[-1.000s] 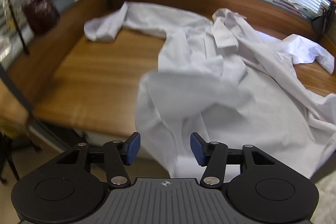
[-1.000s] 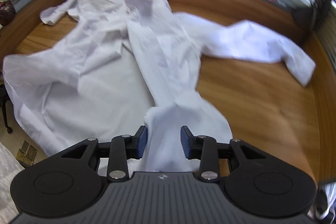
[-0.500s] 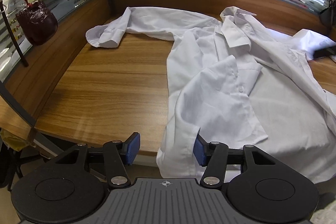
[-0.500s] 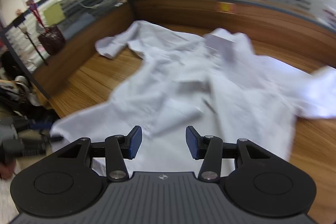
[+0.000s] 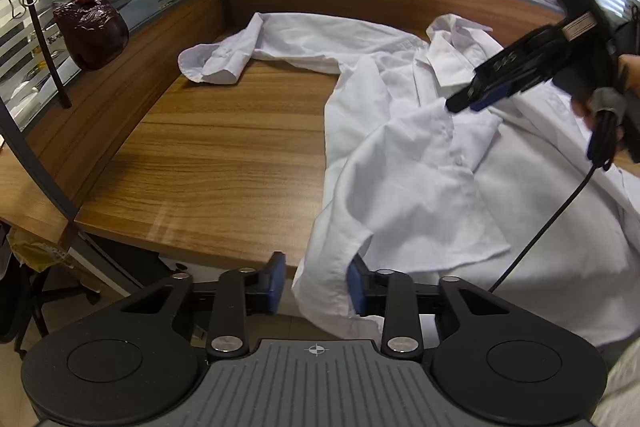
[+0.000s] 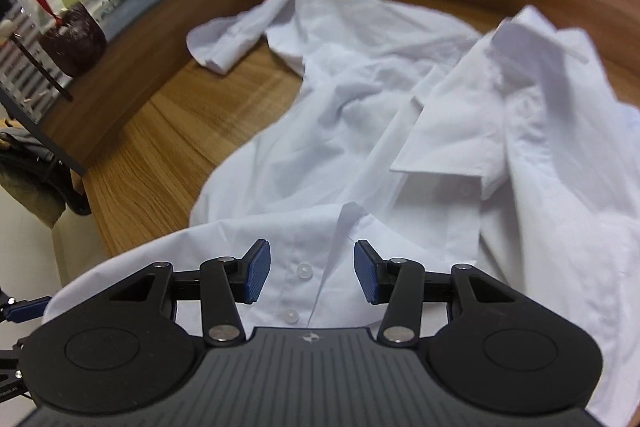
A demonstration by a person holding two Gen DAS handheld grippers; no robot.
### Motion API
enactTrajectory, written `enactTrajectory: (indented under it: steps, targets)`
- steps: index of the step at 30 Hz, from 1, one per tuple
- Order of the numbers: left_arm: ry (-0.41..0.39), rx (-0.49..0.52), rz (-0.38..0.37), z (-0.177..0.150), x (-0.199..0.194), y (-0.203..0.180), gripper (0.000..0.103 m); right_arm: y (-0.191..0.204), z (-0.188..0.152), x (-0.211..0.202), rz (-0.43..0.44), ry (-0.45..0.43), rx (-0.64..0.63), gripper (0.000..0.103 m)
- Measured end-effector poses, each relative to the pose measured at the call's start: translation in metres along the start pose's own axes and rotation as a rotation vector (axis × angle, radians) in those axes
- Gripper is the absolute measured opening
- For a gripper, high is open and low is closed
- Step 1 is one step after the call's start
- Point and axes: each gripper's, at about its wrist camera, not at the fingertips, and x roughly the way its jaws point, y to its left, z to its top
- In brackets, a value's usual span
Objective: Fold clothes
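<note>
From your left wrist, your left gripper [image 5: 316, 285] is closing with the hem of the one white shirt [image 5: 420, 163] between its pads at the desk [image 5: 224, 147] front edge, likely to anchor that corner, while your right gripper [image 5: 466, 103] reaches in over the shirt's middle. From your right wrist, its two blue pads [image 6: 256, 271] stand spread and empty above the shirt's buttoned placket [image 6: 304, 273], ready to pinch it.

wooden desk [image 5: 224, 155], dark red bag [image 5: 91, 29], perhaps plastic
</note>
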Motion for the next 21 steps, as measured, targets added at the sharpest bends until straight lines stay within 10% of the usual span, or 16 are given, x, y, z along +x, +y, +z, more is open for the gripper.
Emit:
enactTrajectory:
  steps: [6, 8, 9, 21]
  targets:
    - [-0.017, -0.031, 0.000, -0.001, -0.005, -0.002, 0.009, -0.018, 0.004, 0.020, 0.137, 0.042, 0.129, 0.050]
    - [-0.019, -0.048, -0.001, -0.002, -0.008, 0.002, 0.008, -0.020, 0.005, 0.022, 0.182, 0.039, 0.164, 0.032]
    - [-0.020, -0.059, 0.001, -0.003, -0.010, 0.004, 0.008, -0.022, 0.005, 0.021, 0.203, 0.035, 0.177, 0.003]
    - [-0.030, -0.146, -0.088, -0.024, -0.042, 0.049, 0.005, 0.001, -0.023, -0.117, 0.307, -0.015, 0.136, 0.000]
